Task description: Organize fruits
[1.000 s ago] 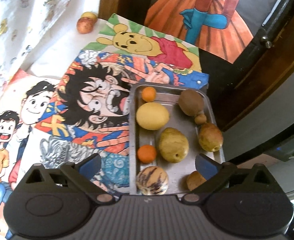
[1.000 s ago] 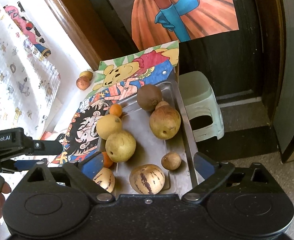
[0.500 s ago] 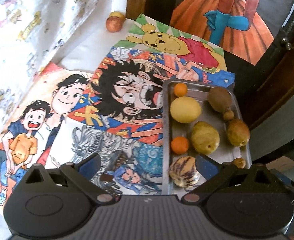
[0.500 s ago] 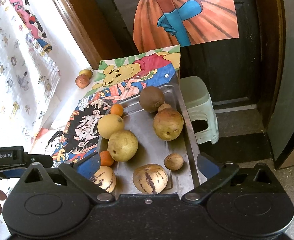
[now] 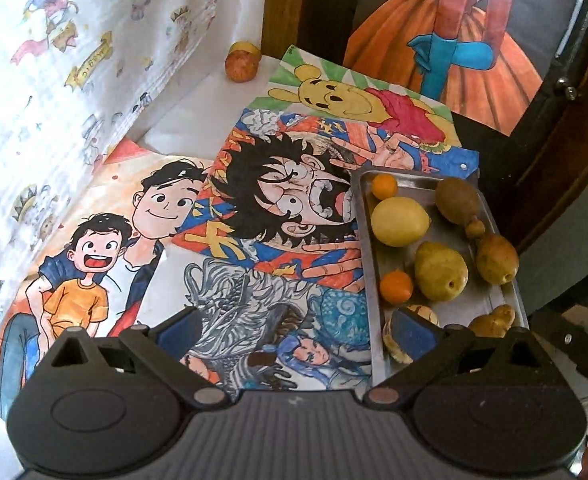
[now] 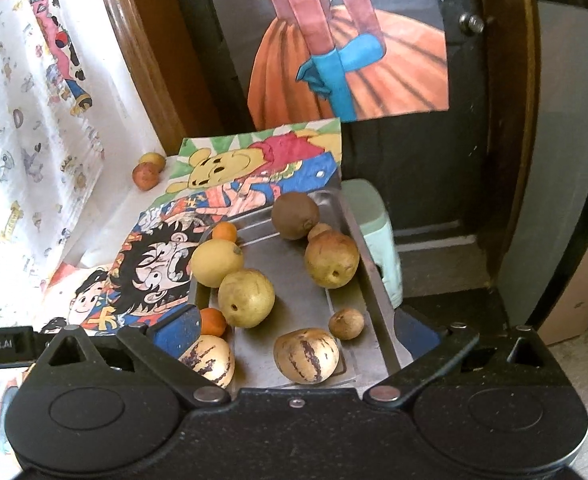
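A steel tray (image 5: 364,248) (image 6: 370,268) at the table's right edge holds several fruits: a lemon (image 5: 400,221), two small oranges (image 5: 396,287), pears (image 5: 441,271) (image 6: 331,259), a brown kiwi-like fruit (image 6: 295,215), and two striped melons (image 6: 306,355). Two more fruits (image 5: 241,65) (image 6: 146,175) sit at the table's far corner. My left gripper (image 5: 294,330) is open over the cartoon posters, left of the tray. My right gripper (image 6: 296,330) is open and empty over the tray's near end.
Cartoon posters (image 5: 142,240) cover the table. A patterned curtain (image 5: 54,80) hangs at the left. A dark door with a poster (image 6: 354,60) stands behind. A pale green stool (image 6: 374,232) sits on the floor to the right of the tray.
My left gripper has swung left, off the tray and over the posters. My right gripper has moved slightly back and up. Both stay open and empty.
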The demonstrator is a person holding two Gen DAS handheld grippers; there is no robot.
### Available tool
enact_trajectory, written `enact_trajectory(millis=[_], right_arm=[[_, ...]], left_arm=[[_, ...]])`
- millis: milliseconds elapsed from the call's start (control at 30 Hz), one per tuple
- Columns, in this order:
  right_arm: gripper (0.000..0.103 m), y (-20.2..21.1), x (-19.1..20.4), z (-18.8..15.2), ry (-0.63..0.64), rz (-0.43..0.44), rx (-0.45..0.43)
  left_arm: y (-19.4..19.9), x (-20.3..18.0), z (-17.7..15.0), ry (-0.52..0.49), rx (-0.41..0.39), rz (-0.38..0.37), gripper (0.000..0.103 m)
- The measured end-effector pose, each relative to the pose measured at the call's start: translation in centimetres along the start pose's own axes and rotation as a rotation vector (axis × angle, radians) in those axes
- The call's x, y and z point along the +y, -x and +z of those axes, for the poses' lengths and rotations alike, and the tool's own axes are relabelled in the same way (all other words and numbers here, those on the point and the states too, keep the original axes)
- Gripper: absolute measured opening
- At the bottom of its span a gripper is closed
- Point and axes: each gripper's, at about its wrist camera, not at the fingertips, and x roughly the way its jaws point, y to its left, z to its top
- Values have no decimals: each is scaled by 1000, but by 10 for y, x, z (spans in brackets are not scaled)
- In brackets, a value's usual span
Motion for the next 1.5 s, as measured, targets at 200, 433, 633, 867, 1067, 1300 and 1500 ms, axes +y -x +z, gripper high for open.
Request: enact_trajectory(millis=[200,433,633,867,1067,1300,1500], right_arm=[[102,20,18,-7,24,-32,-50],[102,33,32,-12,63,-3,-54],[102,35,35,-21,132,47,-58],[102,22,26,-34,224,106,-101],[102,10,13,-52,263,164,-148],[102,12,-8,-80,242,193,-214],[102,22,-22,-107,283,223,-292]], left_arm=[[11,12,-14,-21,-42,-52,102],[24,23,-32,-34,-91,-41,102],[28,31,-49,13,-115,-28,102],[20,36,-77,116,-199,4,102],[6,33,-101,153,-277,26,102],[-8,28,-129,137,-360,52,102],[-5,17,-153,117,-452,45,102]])
